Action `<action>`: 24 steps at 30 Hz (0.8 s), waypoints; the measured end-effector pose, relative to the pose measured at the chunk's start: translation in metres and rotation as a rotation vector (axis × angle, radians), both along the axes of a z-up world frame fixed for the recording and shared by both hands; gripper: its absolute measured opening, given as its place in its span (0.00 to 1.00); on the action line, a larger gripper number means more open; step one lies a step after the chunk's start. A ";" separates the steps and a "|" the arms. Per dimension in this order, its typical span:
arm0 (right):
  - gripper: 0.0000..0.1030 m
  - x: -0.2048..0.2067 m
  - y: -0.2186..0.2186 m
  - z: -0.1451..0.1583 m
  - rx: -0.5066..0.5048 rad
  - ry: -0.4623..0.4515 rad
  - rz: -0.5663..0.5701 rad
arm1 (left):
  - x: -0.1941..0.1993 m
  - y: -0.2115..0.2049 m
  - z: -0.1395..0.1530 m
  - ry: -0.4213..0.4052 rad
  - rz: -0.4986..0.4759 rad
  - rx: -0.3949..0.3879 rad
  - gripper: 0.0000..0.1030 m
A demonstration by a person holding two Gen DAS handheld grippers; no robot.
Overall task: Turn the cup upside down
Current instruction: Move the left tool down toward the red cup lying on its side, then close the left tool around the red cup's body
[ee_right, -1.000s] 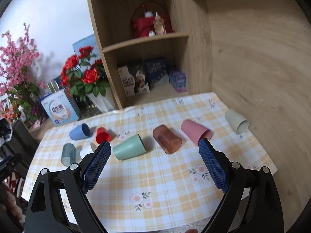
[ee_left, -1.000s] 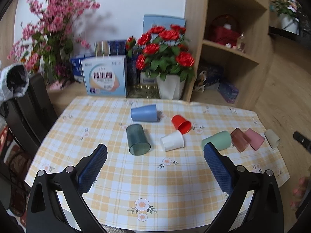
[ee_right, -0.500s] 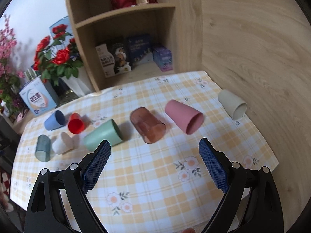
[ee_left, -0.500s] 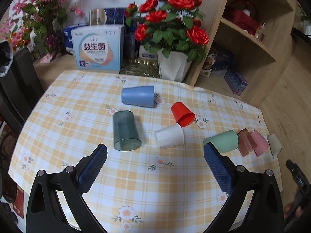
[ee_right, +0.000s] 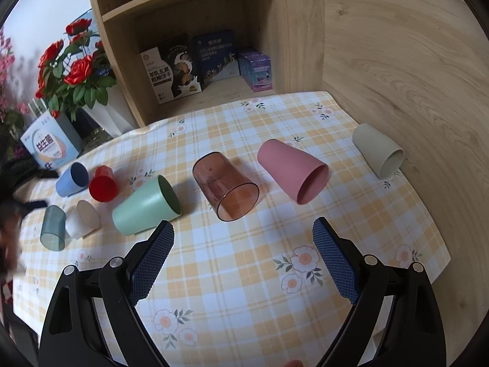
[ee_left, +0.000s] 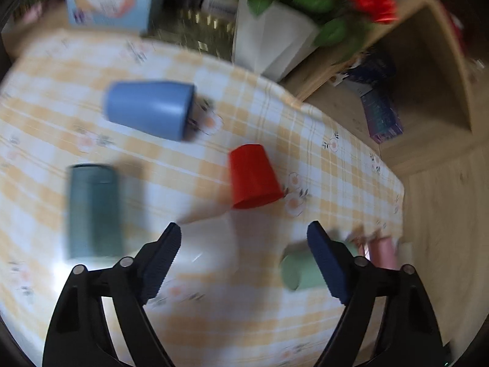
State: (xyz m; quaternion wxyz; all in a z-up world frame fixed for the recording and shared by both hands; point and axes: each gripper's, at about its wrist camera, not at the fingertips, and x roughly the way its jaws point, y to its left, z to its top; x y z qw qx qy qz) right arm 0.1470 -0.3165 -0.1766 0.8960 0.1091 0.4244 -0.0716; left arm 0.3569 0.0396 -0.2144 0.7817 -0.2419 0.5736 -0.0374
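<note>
Approach step, by the look of it: left gripper, jaws wide, hangs over white cup lying sideways on table; right gripper wide, empty; next, closing on cup.

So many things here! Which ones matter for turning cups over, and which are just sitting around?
Part of the job: the cups lying on their sides: pink cup, brown clear cup, green cup, beige cup, red cup, blue cup, teal cup, white cup; both open grippers.

Just there: rose pot, shelf boxes.
</note>
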 end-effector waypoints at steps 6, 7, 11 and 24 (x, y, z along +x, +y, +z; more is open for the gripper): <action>0.87 0.006 -0.004 -0.007 -0.002 0.022 -0.008 | 0.055 -0.024 -0.033 0.087 -0.031 0.037 0.77; 0.87 0.007 -0.005 -0.008 -0.002 0.028 -0.011 | 0.061 -0.025 -0.037 0.095 -0.026 0.044 0.77; 0.87 0.011 -0.010 -0.017 0.006 0.047 -0.014 | 0.075 -0.029 -0.055 0.141 -0.014 0.039 0.64; 0.87 0.013 -0.010 -0.029 0.011 0.081 -0.014 | 0.085 -0.039 -0.080 0.167 -0.006 0.110 0.53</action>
